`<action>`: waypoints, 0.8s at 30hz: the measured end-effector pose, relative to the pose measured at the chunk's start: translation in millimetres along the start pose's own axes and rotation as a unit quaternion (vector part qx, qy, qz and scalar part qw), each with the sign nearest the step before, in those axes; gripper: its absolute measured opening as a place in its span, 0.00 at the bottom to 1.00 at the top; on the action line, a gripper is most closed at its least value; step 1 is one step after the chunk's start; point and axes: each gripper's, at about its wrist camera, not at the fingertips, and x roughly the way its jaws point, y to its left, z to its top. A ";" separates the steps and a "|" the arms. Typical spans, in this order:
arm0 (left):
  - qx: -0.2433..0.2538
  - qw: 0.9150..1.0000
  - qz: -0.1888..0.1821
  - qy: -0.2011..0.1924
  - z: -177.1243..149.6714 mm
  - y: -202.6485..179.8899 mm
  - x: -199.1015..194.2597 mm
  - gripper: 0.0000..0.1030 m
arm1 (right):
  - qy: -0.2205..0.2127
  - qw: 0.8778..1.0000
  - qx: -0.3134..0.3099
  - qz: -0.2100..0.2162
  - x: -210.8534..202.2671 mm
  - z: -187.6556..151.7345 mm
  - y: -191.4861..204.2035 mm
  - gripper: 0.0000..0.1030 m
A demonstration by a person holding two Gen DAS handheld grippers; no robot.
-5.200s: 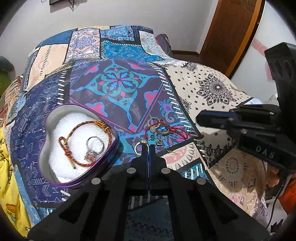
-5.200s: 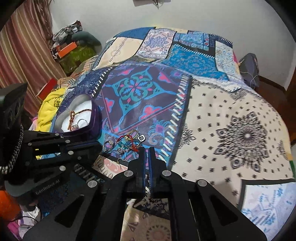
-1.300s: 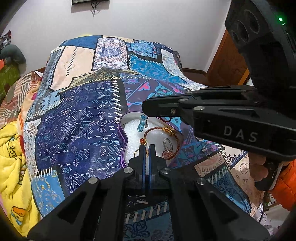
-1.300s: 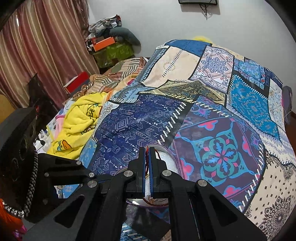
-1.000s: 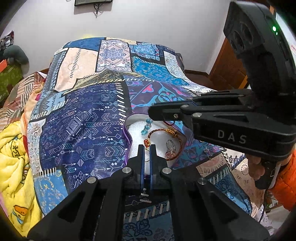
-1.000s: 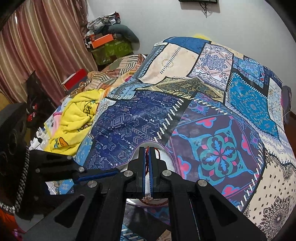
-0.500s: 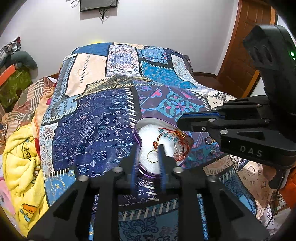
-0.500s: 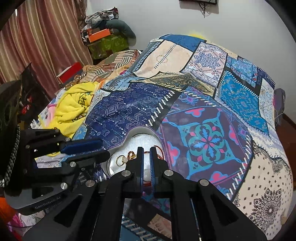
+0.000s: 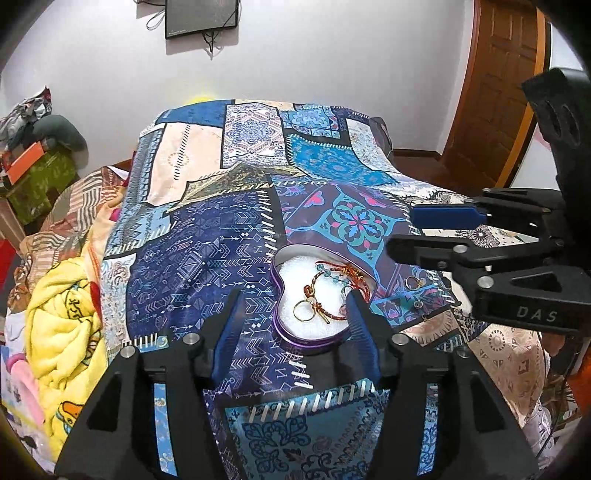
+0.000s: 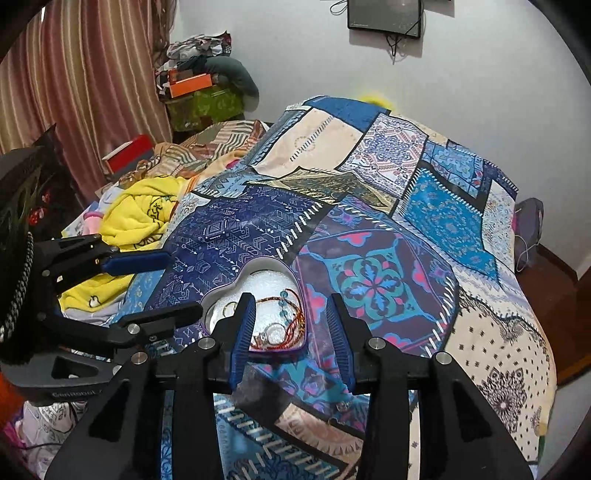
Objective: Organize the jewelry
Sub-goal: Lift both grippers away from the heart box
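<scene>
Hovering both claws, left (image 9: 293, 317) and right (image 10: 291, 326), released and empty, I keep the heart-shaped tin (image 9: 295, 334) just ahead so rings (image 9: 412, 282) beyond can follow.

Patchwork bedspread (image 9: 207, 266) under and ahead of tongs. Yellow blanket (image 9: 62, 332) left of left tongs. Wooden door (image 9: 495, 92) far right. Wall screen (image 10: 384, 14) far ahead. Striped curtain (image 10: 85, 74) far left of right tongs.

Both grippers, left (image 9: 293, 325) and right (image 10: 291, 332), have spread wide and backed off. The beaded bracelet (image 9: 328, 275) and gold ring (image 9: 303, 309) now lie in the heart-shaped tin (image 9: 295, 338).
</scene>
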 end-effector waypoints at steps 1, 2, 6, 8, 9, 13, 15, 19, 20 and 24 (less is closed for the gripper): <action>0.001 1.000 0.002 0.000 -0.3 -1.3 -1.9 0.56 | -0.002 1.000 0.002 -0.001 -3.2 -1.7 -2.0 0.35; 0.001 1.000 0.003 0.000 -0.7 -2.2 -3.3 0.57 | -0.003 1.000 0.004 -0.002 -4.8 -3.3 -2.2 0.35; 0.004 1.000 0.005 0.002 -1.3 -10.5 -9.1 0.58 | -0.009 1.000 0.012 -0.006 -15.3 -9.9 -7.8 0.35; 0.008 1.000 0.005 0.001 -0.2 -17.2 -10.7 0.58 | -0.013 1.000 0.018 -0.009 -22.6 -14.6 -13.0 0.35; 0.009 1.000 0.004 0.001 0.3 -20.0 -10.6 0.58 | -0.015 1.000 0.020 -0.010 -25.5 -16.4 -14.9 0.35; 0.017 1.000 -0.003 0.003 4.4 -36.2 -8.0 0.58 | -0.022 0.999 0.034 -0.022 -40.5 -26.9 -29.3 0.35; 0.020 1.000 -0.008 0.004 6.2 -44.3 -4.8 0.58 | -0.025 0.998 0.042 -0.031 -46.9 -32.1 -37.3 0.35; 0.027 0.999 -0.023 0.012 8.2 -61.6 5.4 0.59 | -0.025 0.997 0.060 -0.046 -58.1 -44.8 -54.7 0.35; 0.030 0.999 -0.026 0.015 8.3 -65.9 8.9 0.59 | -0.024 0.996 0.063 -0.049 -60.1 -47.2 -57.8 0.35; 0.038 0.998 -0.039 0.030 6.2 -80.7 23.2 0.59 | -0.016 0.995 0.081 -0.062 -64.5 -62.3 -75.0 0.35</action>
